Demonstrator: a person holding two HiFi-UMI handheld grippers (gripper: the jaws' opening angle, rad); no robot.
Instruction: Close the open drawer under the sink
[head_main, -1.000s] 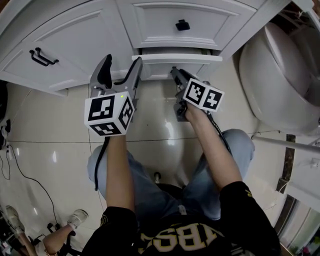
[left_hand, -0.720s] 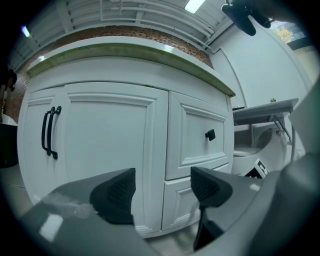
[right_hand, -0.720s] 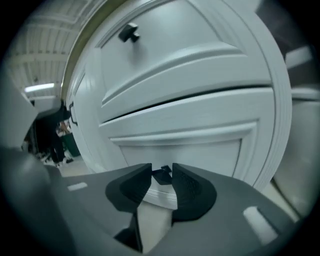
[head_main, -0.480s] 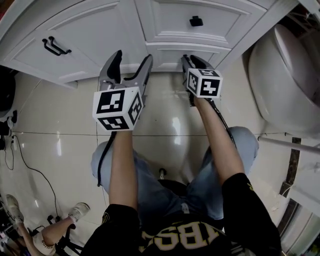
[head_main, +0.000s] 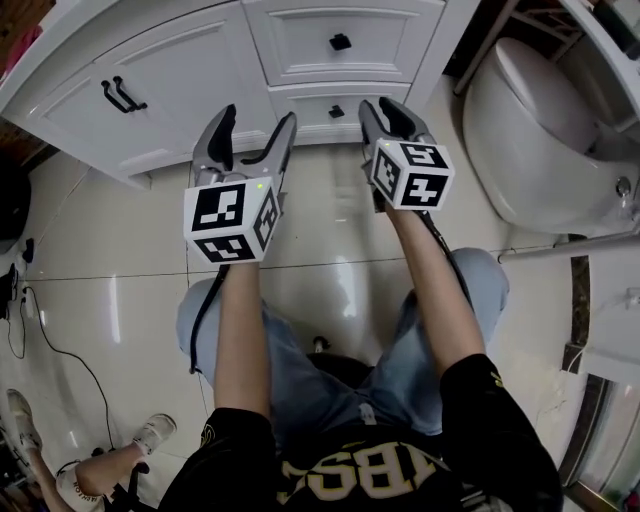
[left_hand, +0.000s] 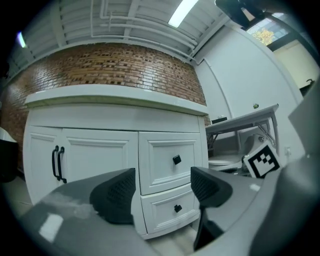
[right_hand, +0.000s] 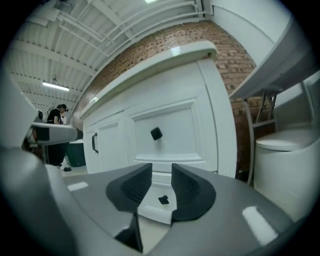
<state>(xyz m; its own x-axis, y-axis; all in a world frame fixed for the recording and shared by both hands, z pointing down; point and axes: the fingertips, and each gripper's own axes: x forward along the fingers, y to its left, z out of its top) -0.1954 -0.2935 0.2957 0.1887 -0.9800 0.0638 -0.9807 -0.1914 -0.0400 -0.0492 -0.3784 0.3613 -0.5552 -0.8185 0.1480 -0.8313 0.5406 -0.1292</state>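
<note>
The lower drawer (head_main: 318, 110) of the white vanity sits flush with the cabinet front, its small black knob showing; the upper drawer (head_main: 340, 42) above it is flush too. My right gripper (head_main: 382, 106) hovers just in front of the lower drawer, jaws shut with only a narrow slit and nothing between them. In the right gripper view the drawer (right_hand: 157, 202) shows through that slit, beyond the gripper (right_hand: 161, 176). My left gripper (head_main: 257, 120) stands open and empty to the left. In its own view the left gripper (left_hand: 162, 187) frames the lower drawer (left_hand: 170, 210).
A white cabinet door (head_main: 150, 80) with two black bar handles is left of the drawers. A white toilet (head_main: 540, 140) stands close on the right. Glossy floor tiles lie below, with a black cable (head_main: 50, 340) and another person's foot (head_main: 150, 435) at the lower left.
A second ago the lower drawer stood open with my right gripper at its front. It slid shut, and both grippers have since drawn back from the cabinet and risen.
</note>
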